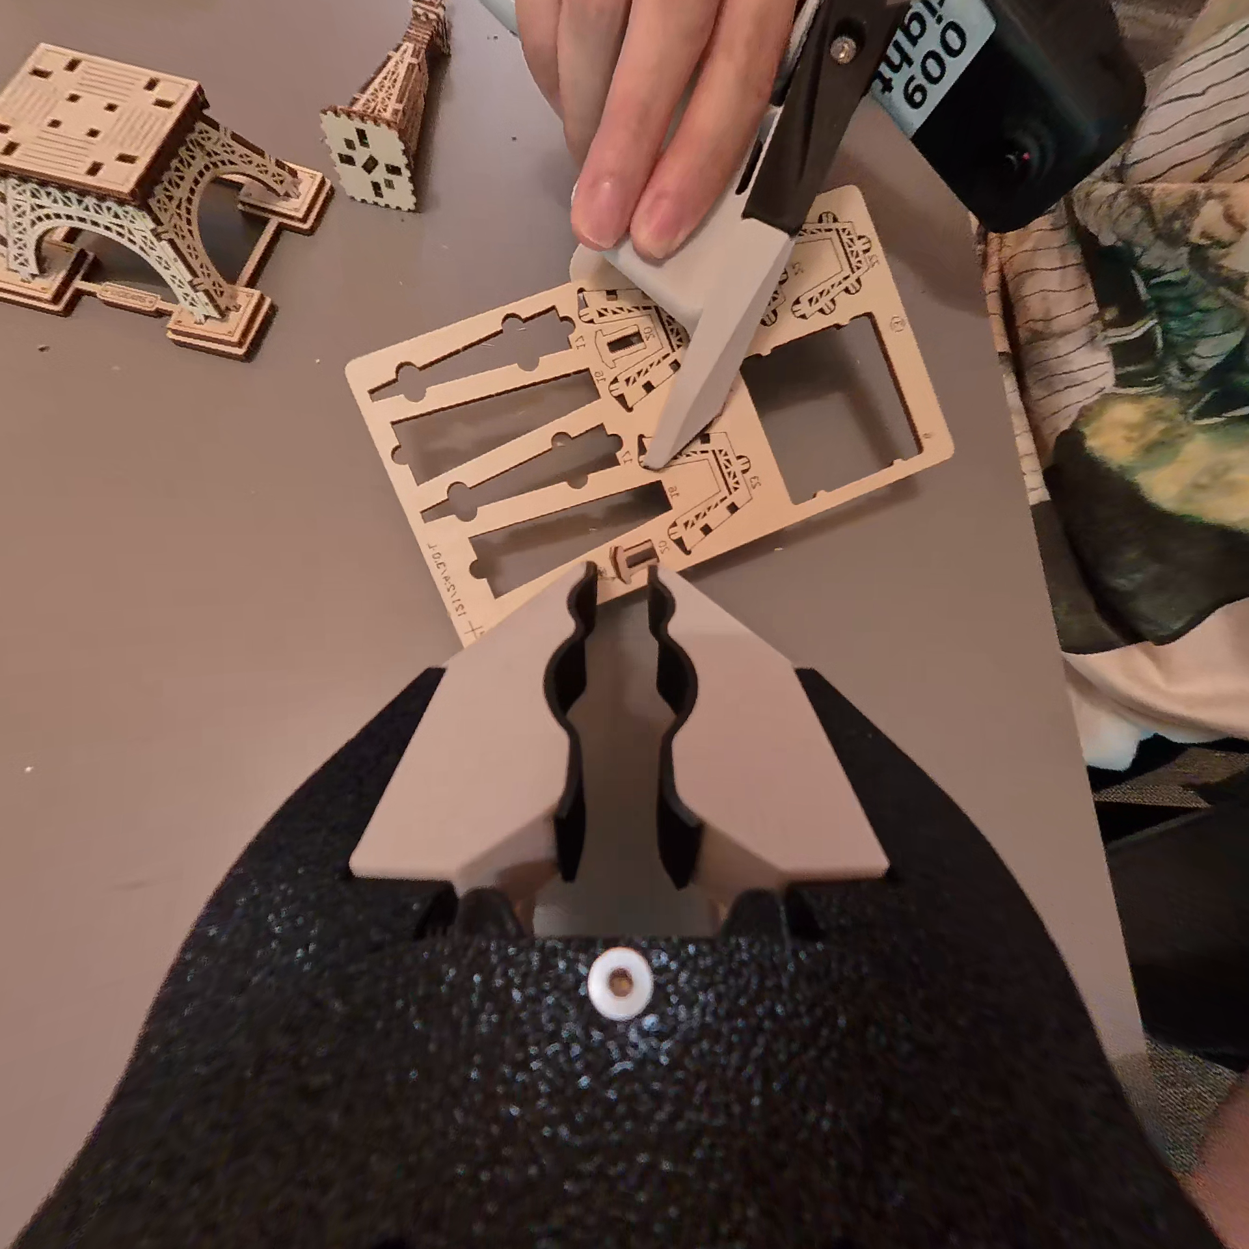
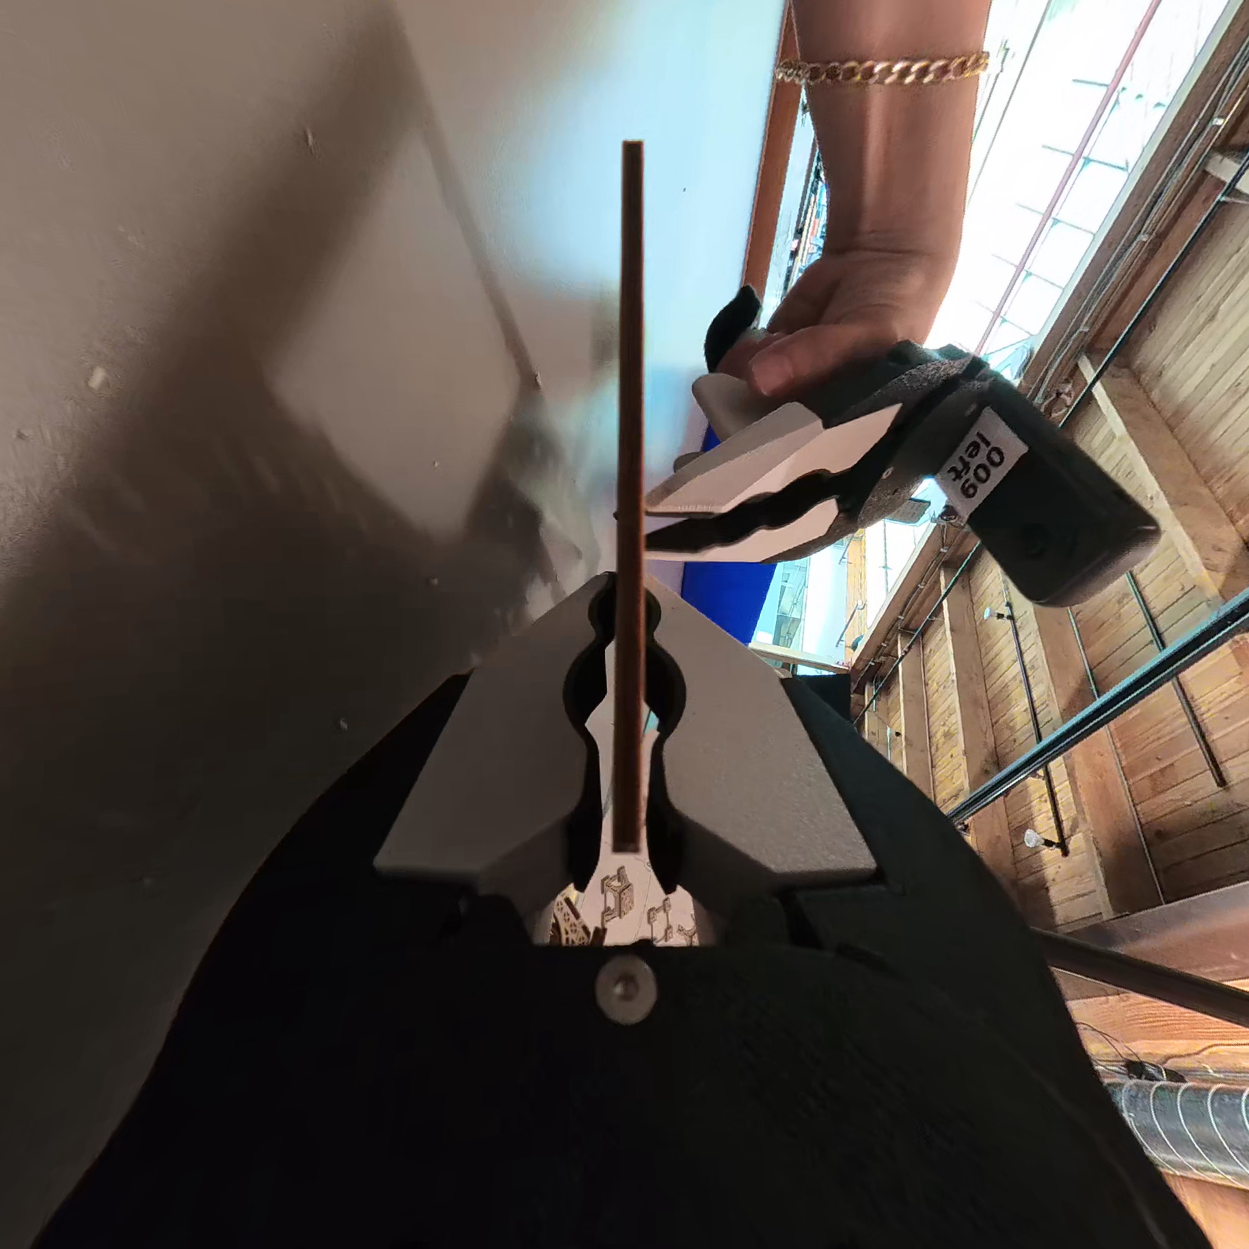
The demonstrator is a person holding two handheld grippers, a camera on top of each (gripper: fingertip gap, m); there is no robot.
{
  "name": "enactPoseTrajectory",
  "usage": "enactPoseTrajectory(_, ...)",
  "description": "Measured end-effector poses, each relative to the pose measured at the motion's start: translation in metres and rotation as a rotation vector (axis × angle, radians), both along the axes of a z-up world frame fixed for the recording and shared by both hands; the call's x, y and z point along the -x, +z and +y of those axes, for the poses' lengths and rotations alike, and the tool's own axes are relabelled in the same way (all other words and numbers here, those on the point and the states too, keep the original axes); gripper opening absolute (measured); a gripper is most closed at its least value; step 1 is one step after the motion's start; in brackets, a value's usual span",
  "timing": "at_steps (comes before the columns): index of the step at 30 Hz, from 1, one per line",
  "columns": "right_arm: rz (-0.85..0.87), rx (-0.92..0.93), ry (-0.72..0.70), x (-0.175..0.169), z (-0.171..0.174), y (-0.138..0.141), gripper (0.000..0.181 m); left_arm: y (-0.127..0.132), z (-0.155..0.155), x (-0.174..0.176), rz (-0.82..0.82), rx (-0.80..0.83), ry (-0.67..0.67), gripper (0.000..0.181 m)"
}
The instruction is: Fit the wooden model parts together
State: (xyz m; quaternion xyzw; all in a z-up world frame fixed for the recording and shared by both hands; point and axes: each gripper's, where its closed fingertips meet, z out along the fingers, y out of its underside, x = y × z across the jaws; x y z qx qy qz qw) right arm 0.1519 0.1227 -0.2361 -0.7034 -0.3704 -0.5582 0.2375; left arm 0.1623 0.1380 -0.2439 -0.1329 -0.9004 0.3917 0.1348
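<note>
Step in hand: popping a part out of the wooden parts sheet [image 1: 473, 388]. Right tongs [image 2: 632, 595] are clenched on the sheet, holding it up off the surface [image 1: 203, 541]. The right wrist view shows it edge-on between the jaws; the left wrist view shows it face-on. A hand [image 1: 642, 101] rests on the right tongs' finger. Many cut-outs in the sheet are already empty, while a few lattice pieces are still in place.

Left tongs [image 1: 622, 574] are released, jaws parted narrowly. The tips are at the sheet's near edge, either side of a small spool-shaped part [image 1: 632, 559]. Can't tell if they touch it.

Built tower base [image 1: 135, 189] stands far left on the surface. The upper tower section [image 1: 392, 115] lies near it, apart, not yet joined.

Next move, my guess: close the left tongs on the small part and push or twist it free while the right tongs hold the sheet steady. It needs light force, since the thin wood could snap.
</note>
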Motion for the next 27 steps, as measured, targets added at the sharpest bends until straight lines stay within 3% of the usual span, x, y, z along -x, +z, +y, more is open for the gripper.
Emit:
enactPoseTrajectory(18, 0.002, 0.043, 0.020, 0.003, 0.001, -0.009, 0.002, -0.009, -0.008, 0.005, 0.049, -0.005, -0.051, 0.001)
enactPoseTrajectory(27, -0.014, 0.034, 0.009, 0.003, 0.001, -0.005, 0.001, -0.006, 0.001, 0.000, 0.045, -0.016, -0.053, 0.011)
